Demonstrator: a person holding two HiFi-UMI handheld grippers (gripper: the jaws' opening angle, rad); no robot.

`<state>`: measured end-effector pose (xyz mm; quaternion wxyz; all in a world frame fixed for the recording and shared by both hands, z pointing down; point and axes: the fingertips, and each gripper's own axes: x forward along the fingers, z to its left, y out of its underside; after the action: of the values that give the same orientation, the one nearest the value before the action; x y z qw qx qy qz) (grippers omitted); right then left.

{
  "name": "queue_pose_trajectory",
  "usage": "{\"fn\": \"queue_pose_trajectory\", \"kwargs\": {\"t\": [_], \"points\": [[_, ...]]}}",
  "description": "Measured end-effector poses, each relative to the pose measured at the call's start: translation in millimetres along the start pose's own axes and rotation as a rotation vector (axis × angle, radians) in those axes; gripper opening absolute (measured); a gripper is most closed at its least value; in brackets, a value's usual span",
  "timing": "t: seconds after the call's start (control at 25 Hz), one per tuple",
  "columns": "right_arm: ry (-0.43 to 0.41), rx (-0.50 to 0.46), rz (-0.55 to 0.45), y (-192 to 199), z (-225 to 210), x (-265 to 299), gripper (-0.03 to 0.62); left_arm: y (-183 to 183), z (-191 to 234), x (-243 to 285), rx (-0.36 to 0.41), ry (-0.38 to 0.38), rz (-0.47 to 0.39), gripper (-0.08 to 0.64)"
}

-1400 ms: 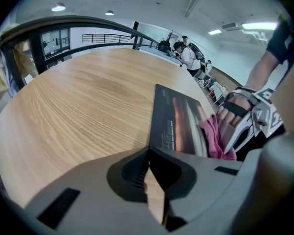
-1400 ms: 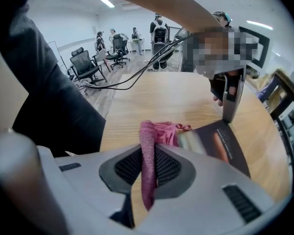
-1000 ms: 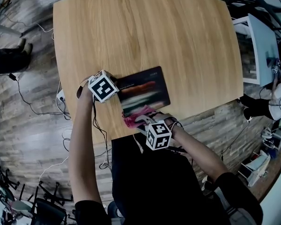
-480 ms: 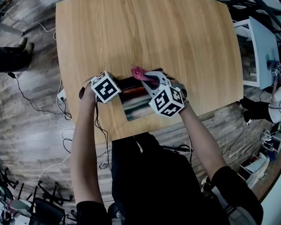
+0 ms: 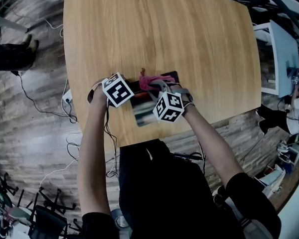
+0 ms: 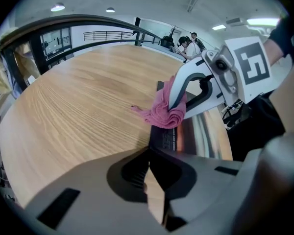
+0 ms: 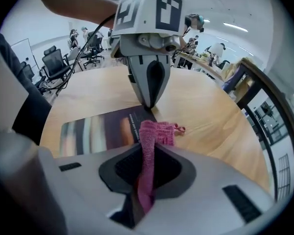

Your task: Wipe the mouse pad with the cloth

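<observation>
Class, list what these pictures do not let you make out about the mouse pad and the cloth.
Print on the mouse pad: blurred in head view; lettering too small in left gripper view.
Its middle: hidden under the right gripper in head view.
Lower end of the cloth: buried between that gripper's fingers, right gripper view.

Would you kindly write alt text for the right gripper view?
The right gripper holds a pink woven cloth on the dark printed mouse pad; the left gripper stands tip-down at the pad's far corner, on a pale wooden table.
</observation>
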<state>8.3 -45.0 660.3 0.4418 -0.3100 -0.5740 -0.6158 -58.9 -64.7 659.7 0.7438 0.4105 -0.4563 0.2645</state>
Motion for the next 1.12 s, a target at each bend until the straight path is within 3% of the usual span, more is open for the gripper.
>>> {"fn": "queue_pose_trajectory", "kwargs": {"t": [0.36, 0.72, 1.12], "points": [[-0.067, 0.010, -0.027, 7, 54, -9, 0.061, 5, 4, 1, -0.033, 0.001, -0.006, 0.023], [-0.127, -0.009, -0.032, 29, 116, -31, 0.061, 0, 4, 2, -0.018, -0.038, -0.012, 0.023], [-0.201, -0.023, 0.000, 52, 152, -47, 0.061, 2, 5, 1, -0.012, -0.063, -0.007, 0.024]]}}
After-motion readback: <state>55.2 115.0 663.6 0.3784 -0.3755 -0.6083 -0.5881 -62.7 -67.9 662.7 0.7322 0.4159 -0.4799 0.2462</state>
